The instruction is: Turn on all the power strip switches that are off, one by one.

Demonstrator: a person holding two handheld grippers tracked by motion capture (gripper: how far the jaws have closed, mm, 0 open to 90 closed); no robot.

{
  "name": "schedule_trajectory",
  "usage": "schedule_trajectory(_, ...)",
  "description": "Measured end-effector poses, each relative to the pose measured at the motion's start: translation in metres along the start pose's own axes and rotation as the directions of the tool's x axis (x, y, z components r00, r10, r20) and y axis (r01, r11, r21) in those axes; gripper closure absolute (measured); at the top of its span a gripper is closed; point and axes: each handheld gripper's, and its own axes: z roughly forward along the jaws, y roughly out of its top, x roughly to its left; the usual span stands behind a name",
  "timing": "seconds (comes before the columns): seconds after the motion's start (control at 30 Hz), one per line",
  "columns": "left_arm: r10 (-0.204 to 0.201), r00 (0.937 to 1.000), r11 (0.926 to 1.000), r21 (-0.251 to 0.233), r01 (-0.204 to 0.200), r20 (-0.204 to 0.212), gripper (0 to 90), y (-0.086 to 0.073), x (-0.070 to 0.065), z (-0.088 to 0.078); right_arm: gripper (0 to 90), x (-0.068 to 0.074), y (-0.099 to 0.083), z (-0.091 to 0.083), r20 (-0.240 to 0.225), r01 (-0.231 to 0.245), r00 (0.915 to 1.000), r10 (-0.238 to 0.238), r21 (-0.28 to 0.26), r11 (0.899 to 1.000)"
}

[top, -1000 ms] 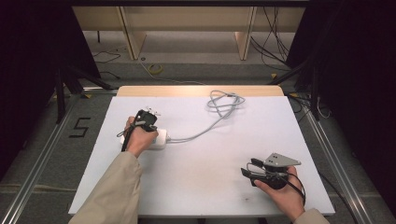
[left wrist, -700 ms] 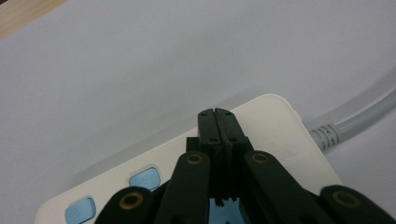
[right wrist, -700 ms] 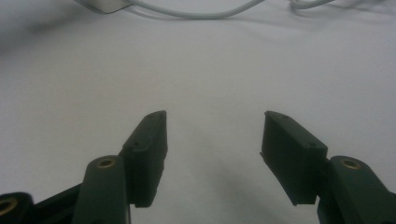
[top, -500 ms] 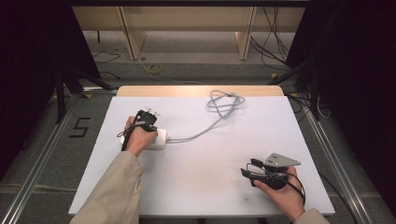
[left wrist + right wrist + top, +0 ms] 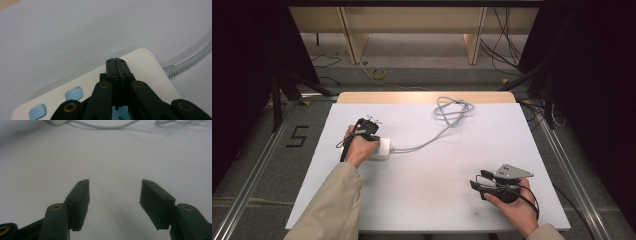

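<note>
Left gripper (image 5: 117, 60) jaws together, tips over power strip (image 5: 140, 72), likely to press a switch (image 5: 74, 93). Right gripper (image 5: 113, 195) jaws apart, idle.

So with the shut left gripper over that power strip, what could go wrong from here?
1. The left gripper, shut, sits over the power strip near its blue buttons; pressing off-centre might slide the strip across the table.
2. The strip's cable runs to a loose coil; dragging could tug it.
</note>
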Motion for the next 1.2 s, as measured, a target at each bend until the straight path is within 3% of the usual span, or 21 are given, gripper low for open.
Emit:
schedule_trajectory(0.1,-0.03,0.9996,0.9992,-0.025,0.03,0.0,89.8,-0.004,0.006,0.0,41.5,-0.001,0.0,0.001,0.001,-0.001,1.0,0.001,0.002,1.0)
schedule_trajectory(0.27,-0.028,0.9995,0.9991,-0.032,0.027,-0.012,89.8,-0.006,0.013,-0.006,41.6,-0.001,0.0,0.001,0.003,-0.002,1.0,0.002,0.002,1.0)
schedule_trajectory(0.83,-0.007,0.9996,0.9992,-0.04,0.006,-0.027,89.8,-0.007,0.016,-0.012,41.6,0.0,0.0,0.001,0.003,0.001,1.0,-0.001,0.003,1.0)
schedule_trajectory(0.97,-0.027,0.9992,0.9984,-0.05,0.025,-0.031,89.9,-0.008,0.02,-0.013,41.5,0.0,0.0,0.001,0.003,0.001,1.0,-0.001,0.002,1.0)
schedule_trajectory(1.2,-0.025,0.9987,0.9988,-0.043,0.023,-0.044,89.9,-0.01,0.027,-0.016,41.5,0.0,0.0,0.001,0.004,0.001,1.0,-0.001,0.003,1.0)
